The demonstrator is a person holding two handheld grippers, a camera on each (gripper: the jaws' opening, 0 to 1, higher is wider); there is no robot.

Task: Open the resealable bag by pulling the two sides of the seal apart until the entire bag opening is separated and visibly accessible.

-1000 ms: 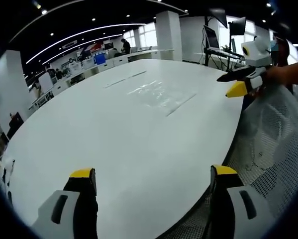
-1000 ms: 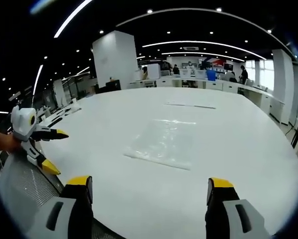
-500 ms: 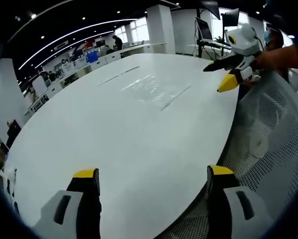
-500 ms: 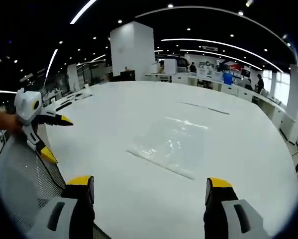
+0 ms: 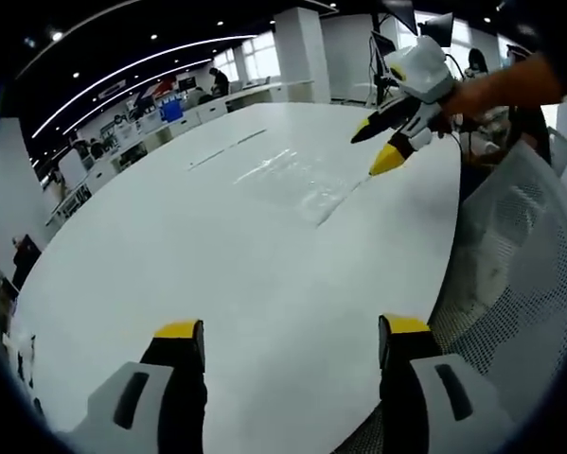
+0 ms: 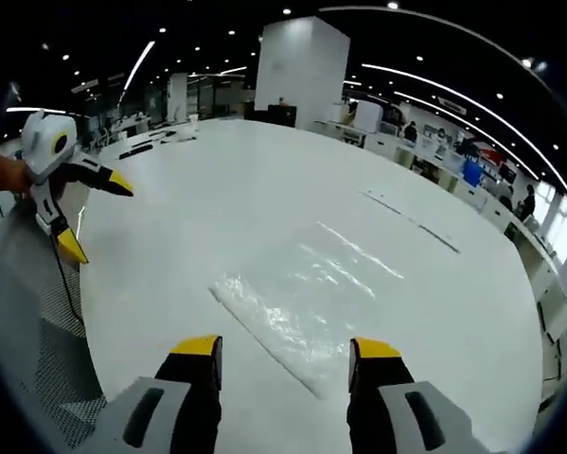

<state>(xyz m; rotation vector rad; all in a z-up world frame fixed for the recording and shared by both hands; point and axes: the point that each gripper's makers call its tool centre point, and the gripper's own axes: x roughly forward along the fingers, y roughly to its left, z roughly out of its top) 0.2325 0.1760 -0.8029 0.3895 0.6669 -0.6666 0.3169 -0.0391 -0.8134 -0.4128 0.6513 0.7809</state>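
Note:
A clear resealable bag lies flat on the big white table, its near edge just ahead of my right gripper, which is open and empty above it. In the left gripper view the bag lies far across the table, and the right gripper hovers open over its right end. My left gripper is open with nothing between its fingers, over the table's near part. The right gripper view has the left gripper at the far left, open, near the table edge.
A white mesh chair back stands at the table's edge, also seen low left as the chair. A thin strip lies on the table beyond the bag. Desks, a white pillar and people fill the room behind.
The right gripper has come forward and down over the bag's near edge. Its jaws stand a little closer together than before. The left gripper stays back over the table.

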